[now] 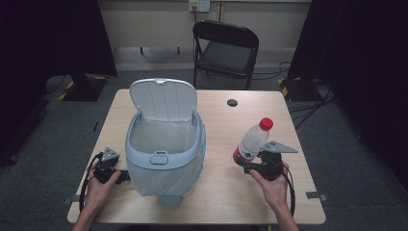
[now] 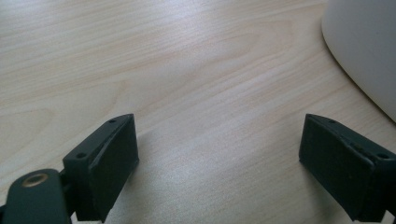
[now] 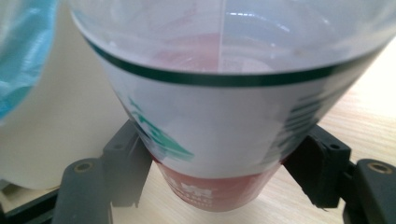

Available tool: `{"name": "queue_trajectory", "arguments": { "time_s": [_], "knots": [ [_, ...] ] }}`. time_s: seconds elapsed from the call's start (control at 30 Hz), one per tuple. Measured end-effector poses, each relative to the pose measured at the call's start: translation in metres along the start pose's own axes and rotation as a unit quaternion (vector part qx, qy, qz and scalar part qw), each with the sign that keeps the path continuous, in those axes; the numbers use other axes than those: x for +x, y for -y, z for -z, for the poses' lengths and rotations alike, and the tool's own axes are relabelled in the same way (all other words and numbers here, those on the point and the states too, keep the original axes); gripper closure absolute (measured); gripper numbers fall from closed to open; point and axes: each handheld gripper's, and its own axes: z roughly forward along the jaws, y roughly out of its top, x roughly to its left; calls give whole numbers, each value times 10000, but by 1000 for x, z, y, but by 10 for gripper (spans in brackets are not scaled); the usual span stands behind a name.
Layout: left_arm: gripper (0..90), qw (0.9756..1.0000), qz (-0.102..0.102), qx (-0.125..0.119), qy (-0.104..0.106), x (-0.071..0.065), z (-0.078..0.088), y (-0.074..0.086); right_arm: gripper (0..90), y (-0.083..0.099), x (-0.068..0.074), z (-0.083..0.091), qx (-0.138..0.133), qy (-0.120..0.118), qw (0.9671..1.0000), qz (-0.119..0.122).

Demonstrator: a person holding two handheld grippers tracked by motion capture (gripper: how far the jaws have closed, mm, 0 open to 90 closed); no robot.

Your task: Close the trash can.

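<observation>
High view: the right claw (image 1: 253, 162) grips a tilted red-capped bottle (image 1: 251, 142) right of the open bin (image 1: 163, 144); the left claw (image 1: 122, 176) rests on the desk (image 1: 226, 192).
Left gripper view: the left claw's 2 jaws stand wide, holding nothing.
Right gripper view: both jaws press the bottle's label.

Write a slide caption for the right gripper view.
Right gripper clamps a clear bottle at its label, beside the white bin.
</observation>
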Motion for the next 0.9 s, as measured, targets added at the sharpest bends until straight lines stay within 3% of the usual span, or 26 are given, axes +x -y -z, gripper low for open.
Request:
{"name": "queue_trajectory", "arguments": {
  "time_s": [0.33, 0.5, 0.9],
  "knots": [
    [112, 10000, -3, 5, 2, 0, 0, 0, 287, -14, 13, 10, -85, -229, 9995, 206],
    [111, 10000, -3, 0, 4, 0, 0, 0, 287, -21, 20, 21, -248, -415, 9987, 178],
    [112, 10000, -1, -1, -2, 0, 0, 0, 287, -53, 40, 46, -718, -721, 9939, 416]
  ]
}}
